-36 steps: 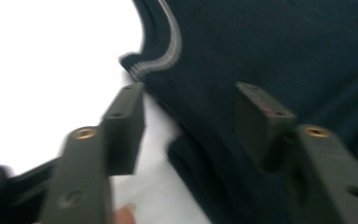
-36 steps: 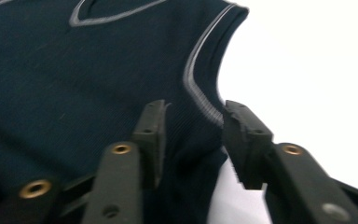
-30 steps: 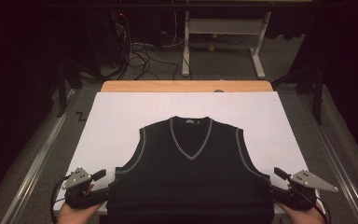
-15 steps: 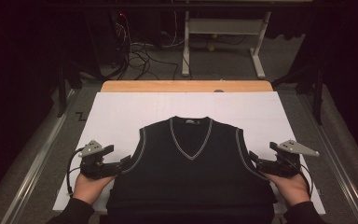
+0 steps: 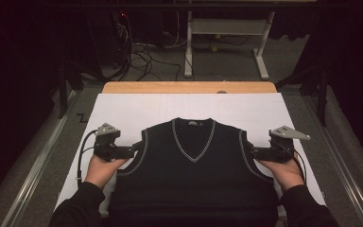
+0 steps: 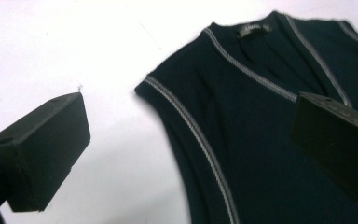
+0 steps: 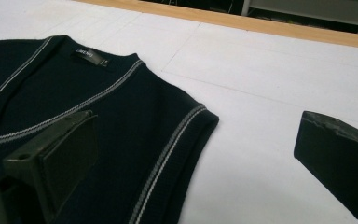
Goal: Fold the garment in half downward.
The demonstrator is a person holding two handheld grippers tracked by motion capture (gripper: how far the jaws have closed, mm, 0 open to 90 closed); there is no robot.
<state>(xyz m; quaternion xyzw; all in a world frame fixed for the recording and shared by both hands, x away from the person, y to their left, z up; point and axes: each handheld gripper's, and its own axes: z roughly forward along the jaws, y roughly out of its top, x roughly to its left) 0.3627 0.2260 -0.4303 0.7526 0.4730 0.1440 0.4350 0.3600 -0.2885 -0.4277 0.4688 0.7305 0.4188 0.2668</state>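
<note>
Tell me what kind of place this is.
Likely a lab recording station: a white-covered table holding one vest, loose cables on the floor behind, a metal stand, dark surroundings.

Dim lab: paper-covered table (image 5: 123,106), floor cables (image 5: 144,54), metal bench frame (image 5: 227,33)

The dark sleeveless vest (image 5: 194,175) lay flat, front up, on the near half of the white table cover, V-neck pointing toward the far side. Pale piping edged its neckline and both armholes; a small label sat inside the collar.
</note>
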